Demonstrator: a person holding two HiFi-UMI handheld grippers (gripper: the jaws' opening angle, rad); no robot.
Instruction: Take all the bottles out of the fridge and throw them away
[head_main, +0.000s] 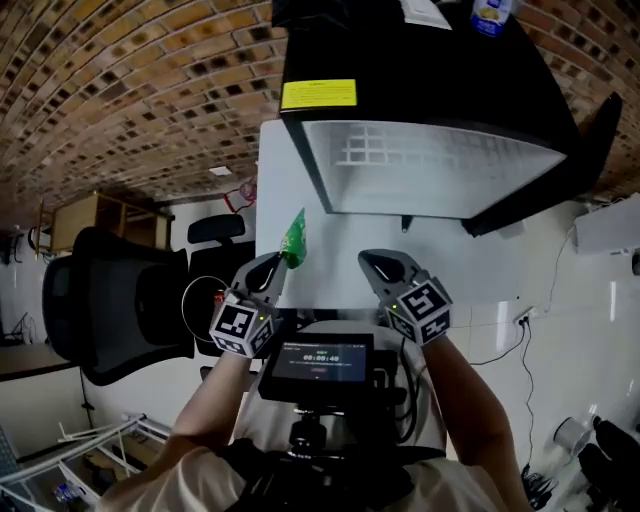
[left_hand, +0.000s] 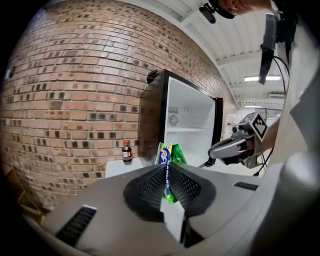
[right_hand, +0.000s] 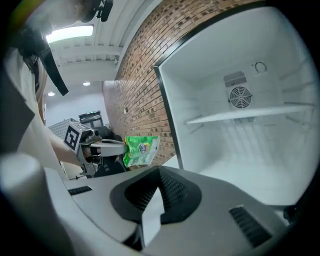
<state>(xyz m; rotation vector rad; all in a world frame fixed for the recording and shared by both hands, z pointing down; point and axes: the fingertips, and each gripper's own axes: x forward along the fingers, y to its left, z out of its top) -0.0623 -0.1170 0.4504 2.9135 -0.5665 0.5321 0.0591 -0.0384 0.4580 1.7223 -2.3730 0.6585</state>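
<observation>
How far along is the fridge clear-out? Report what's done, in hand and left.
Done: the open fridge shows a bare shelf and floor in the right gripper view. In hand: the left gripper is shut on a green packet; the right gripper is shut and empty. Left: a small dark bottle stands outside beside the fridge, and no bin is in view.

Bottle (left_hand: 127, 151) on table (left_hand: 116, 168) left of fridge (left_hand: 192, 135), brick wall (left_hand: 75, 100) behind.

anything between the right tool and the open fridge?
Nothing. In the right gripper view the stretch from the right tool to the open fridge is bare; the green packet held by the left tool sits off to the side.
</observation>
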